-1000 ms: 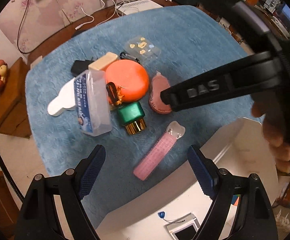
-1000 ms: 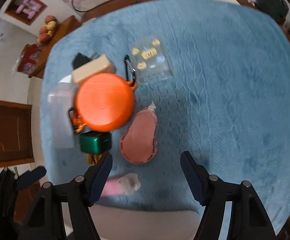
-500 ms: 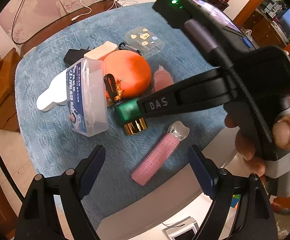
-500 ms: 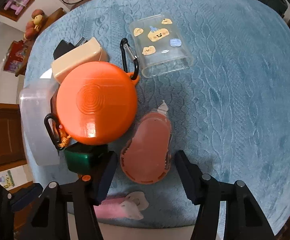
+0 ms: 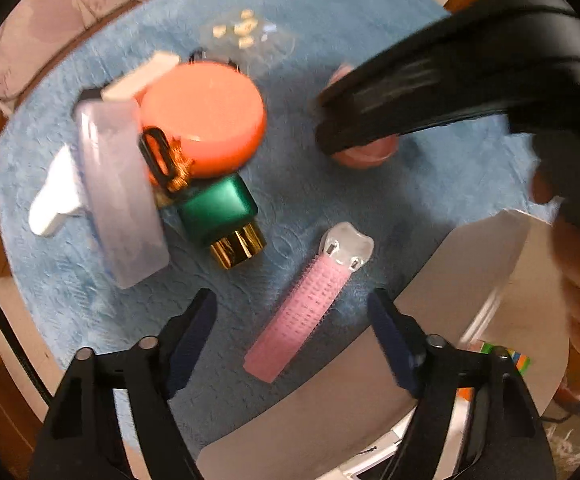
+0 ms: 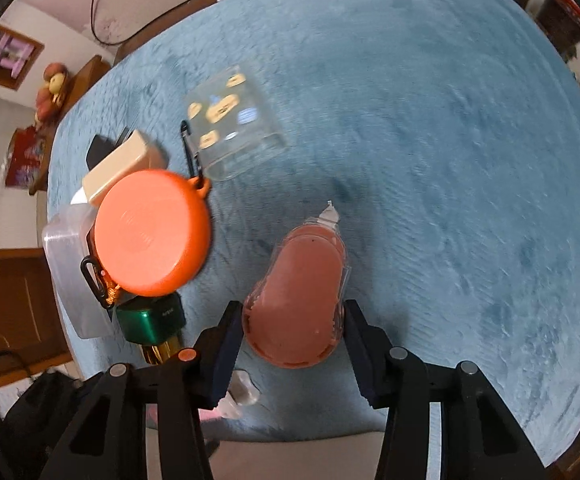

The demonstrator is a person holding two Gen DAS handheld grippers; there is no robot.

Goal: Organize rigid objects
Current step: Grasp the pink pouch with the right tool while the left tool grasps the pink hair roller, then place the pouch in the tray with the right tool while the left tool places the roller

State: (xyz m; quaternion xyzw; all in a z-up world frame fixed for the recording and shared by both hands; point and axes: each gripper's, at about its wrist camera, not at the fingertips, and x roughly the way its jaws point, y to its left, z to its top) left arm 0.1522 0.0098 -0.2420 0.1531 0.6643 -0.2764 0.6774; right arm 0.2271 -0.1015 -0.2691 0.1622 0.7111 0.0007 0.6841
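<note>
The right gripper (image 6: 293,328) points down at the blue cloth (image 6: 430,128); its jaws have just been closing, w/ the pink case (image 6: 298,296) between them, pads at both flanks of the case's near end; looks clenched on it, though the frame's blurred. Case is teardrop-shaped, lying flat, narrow tip pointing far; it sits apart from the main clutter, right of it.

Left gripper (image 5: 292,330) also points down, near edge of the cloth; jaws have just been closing a bit but stand wide, nothing pinched; the pink clip (image 5: 310,304) lies between them, its clear tooth-shaped end toward the far side, pads not touching it.

Clutter on the left: orange disc (image 6: 151,232), biggest thing there; clear box (image 6: 71,268) at its left, touching; green bottle (image 6: 151,316) w/ gold cap just near of the disc; beige block (image 6: 119,172) on the far side, partly under the disc's rim; black carabiner (image 6: 189,148) hooked at the disc's far tab. Sticker case (image 6: 233,120), transparent, lies just far-right of the carabiner. White bottle (image 5: 55,196) pokes out left of the clear box.

In the left view the right gripper's black body crosses the upper right, a hand (image 5: 570,256) on its handle; white board (image 5: 450,312) at the near-right under the cloth's edge.
</note>
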